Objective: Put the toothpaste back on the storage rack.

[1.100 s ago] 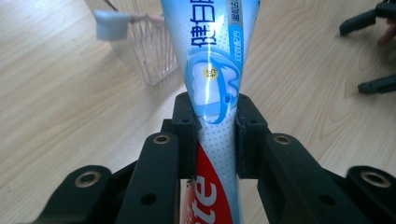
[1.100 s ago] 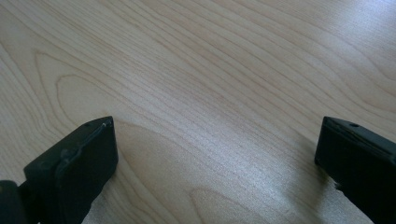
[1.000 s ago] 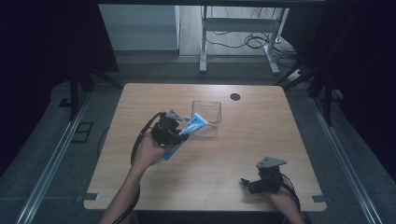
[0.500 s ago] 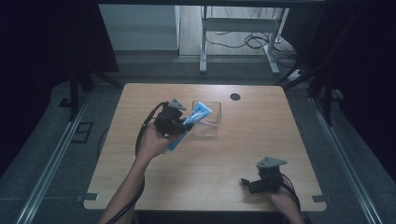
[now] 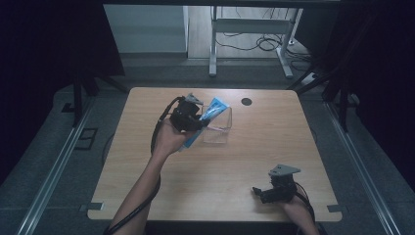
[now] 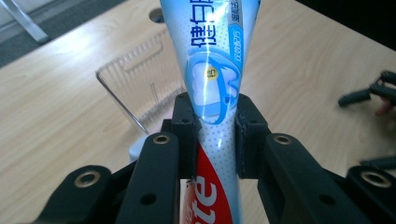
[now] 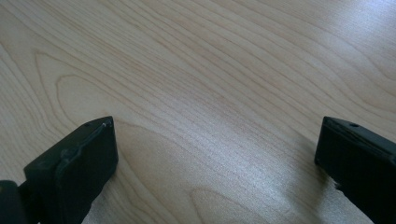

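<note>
Gripping a toothpaste tube (image 6: pixel 212 88), our left gripper (image 6: pixel 214 133) has both black pads pressed flat against the tube's soft, glossy sides. We see the tube run straight up between the jaws: red print near the gripper body, pale blue and white with a tooth picture above the pads, widening toward its flat far end. In the high view the left gripper (image 5: pixel 192 116) is held above the wooden table (image 5: pixel 147 117), just beside a clear, hard-walled plastic box (image 5: pixel 219 128), and the tube's (image 5: pixel 213 109) blue end slants over that box; whether it touches the rim we cannot tell. Well apart from the box, near the table's front edge, our right gripper (image 5: pixel 264 192) rests low over the bare, pale wood grain (image 7: pixel 210 93), its blocky matte jaws spread wide with nothing between them.
</note>
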